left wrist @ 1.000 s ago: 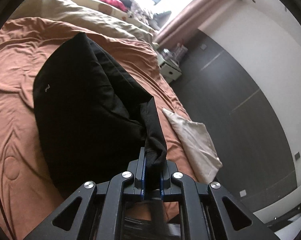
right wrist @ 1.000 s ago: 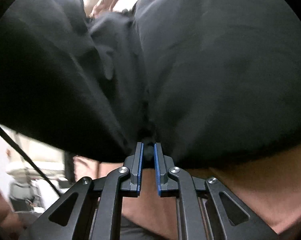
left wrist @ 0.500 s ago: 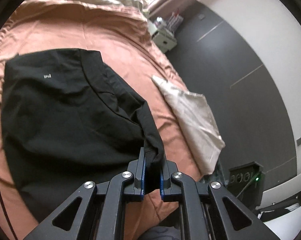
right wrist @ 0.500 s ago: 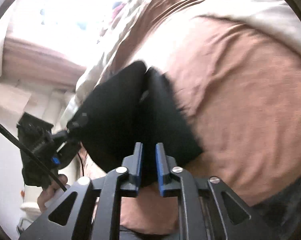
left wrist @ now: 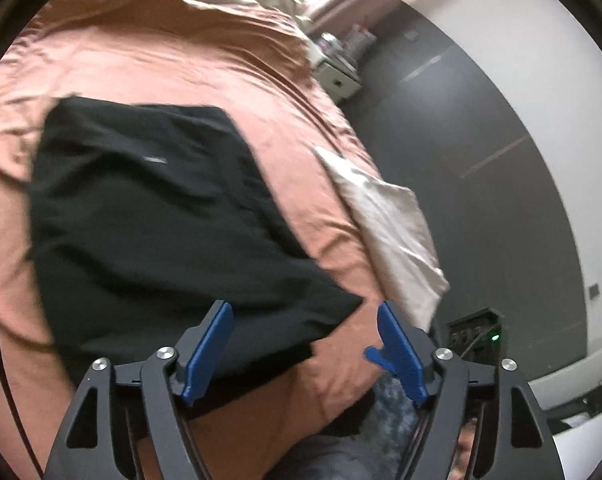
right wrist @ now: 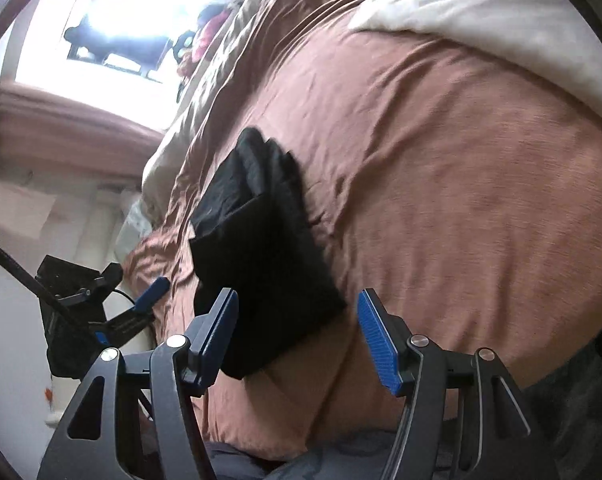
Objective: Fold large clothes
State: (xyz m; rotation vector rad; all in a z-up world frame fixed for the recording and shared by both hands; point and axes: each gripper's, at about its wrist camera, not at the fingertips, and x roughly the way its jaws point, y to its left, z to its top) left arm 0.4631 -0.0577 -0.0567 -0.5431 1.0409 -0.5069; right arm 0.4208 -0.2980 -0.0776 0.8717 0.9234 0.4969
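Note:
A black garment [left wrist: 153, 216] lies folded and nearly flat on the brown bedspread [left wrist: 181, 52]. In the left wrist view my left gripper [left wrist: 305, 332] hangs over its near right corner. Its jaws are opening, and the blue pads stand clear on either side of that corner without touching it. In the right wrist view the same garment [right wrist: 261, 256] stretches away from me, and my right gripper [right wrist: 297, 328] is over its near end. Its jaws are opening too, with no cloth pressed. The left gripper [right wrist: 141, 308] shows at the bed's left edge.
A beige cloth [left wrist: 389, 232] hangs at the bed's right edge above the dark floor. A white nightstand [left wrist: 337, 76] stands further along, and a dark box with a green light [left wrist: 477, 332] sits near the foot. A cream duvet [right wrist: 481, 12] covers the bed's far side.
Both grippers were shut on the black garment and have let go of it. The cloth has dropped onto the bedspread. The right gripper swung out from under it to the near edge.

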